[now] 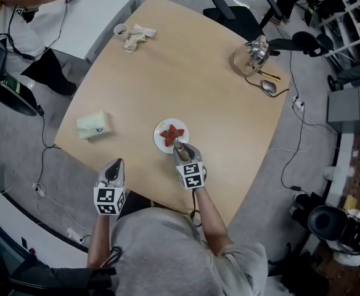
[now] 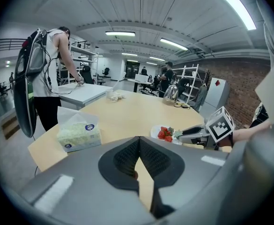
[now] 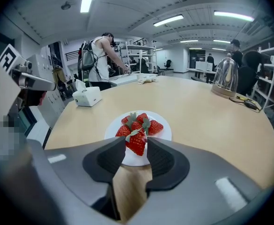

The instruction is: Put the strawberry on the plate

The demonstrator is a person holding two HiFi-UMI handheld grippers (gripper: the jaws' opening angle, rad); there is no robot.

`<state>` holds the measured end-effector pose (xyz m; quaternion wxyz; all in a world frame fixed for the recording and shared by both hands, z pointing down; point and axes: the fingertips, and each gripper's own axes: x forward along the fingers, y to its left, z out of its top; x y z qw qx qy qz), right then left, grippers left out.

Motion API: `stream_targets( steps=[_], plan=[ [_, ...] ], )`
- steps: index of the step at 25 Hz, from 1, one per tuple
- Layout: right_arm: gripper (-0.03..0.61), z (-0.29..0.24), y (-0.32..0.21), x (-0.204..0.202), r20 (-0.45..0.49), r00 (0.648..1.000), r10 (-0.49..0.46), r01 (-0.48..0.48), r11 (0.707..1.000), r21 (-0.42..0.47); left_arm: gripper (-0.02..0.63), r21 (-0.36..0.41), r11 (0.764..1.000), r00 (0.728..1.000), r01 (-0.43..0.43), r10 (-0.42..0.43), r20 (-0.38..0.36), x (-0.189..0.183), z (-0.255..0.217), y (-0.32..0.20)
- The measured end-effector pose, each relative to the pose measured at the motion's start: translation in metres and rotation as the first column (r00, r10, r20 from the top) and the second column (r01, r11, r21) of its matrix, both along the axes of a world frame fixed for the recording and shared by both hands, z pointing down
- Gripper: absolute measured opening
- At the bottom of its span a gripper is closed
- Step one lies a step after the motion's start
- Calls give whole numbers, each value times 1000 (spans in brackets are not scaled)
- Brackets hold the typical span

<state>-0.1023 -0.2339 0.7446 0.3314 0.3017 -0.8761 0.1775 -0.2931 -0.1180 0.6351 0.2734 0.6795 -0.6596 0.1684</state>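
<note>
Right hand-held gripper (image 3: 136, 144) grips strawberry (image 3: 137, 142) upright, tip down, over plate (image 3: 165, 135).

Head view looks steeply down over the whole table (image 1: 186, 60). Both gripper views sit low behind their jaws, facing across it. All three share the plate (image 1: 159, 139).

Field note: we see one strawberry (image 3: 137, 144), red with green leaves on top, pinched between the pads of the right claw (image 1: 179, 145), its tip pointing down. It sits over the 6 o'clock rim of the plate (image 3: 163, 134); we cannot tell whether it touches. The plate is small, round and white, lying flat on the tan surface (image 1: 186, 73) near its 6 o'clock edge in the head view. About four more strawberries (image 3: 140, 122) are clustered on the plate, at 12 o'clock from the held one.
</note>
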Motion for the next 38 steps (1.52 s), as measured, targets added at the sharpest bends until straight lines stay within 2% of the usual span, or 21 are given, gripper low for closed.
stream_targets(
  steps=[16, 29, 38],
  plan=[
    [149, 27, -8, -2, -18, 1000, 6, -6, 999, -35, 20, -34, 999, 1000, -4, 4, -3, -5, 13, -11],
    [152, 26, -10, -3, -11, 1000, 12, -12, 999, -52, 20, -42, 999, 1000, -13, 13, -8, 0, 17, -15],
    [195, 18, -11, -3, 15, 999, 34, -33, 999, -39, 20, -37, 999, 1000, -17, 17, 1, 2, 13, -10]
  ],
)
